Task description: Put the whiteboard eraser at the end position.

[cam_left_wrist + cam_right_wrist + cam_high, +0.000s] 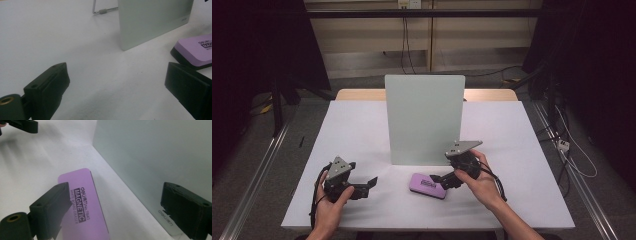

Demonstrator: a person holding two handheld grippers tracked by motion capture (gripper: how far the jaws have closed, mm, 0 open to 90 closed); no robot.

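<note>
A purple magnetic whiteboard eraser (428,185) lies flat on the white table, just in front of an upright pale green-white board (424,117). My right gripper (435,178) hangs over the eraser's right end, jaws open and nothing between them. In the right gripper view the eraser (82,202) runs under the left jaw, the gripper (115,195) is open, and the board (155,157) rises close on the right. My left gripper (371,182) rests open to the left of the eraser. In its own view the gripper (117,72) frames bare table, with the eraser (197,50) at far right.
The board (152,20) stands on a wire stand (102,11) behind it. The white table top (357,130) stretches to both sides of the board. Black frame posts and cables flank the table on the floor. The left gripper's jaw (25,125) shows at the right gripper view's top left.
</note>
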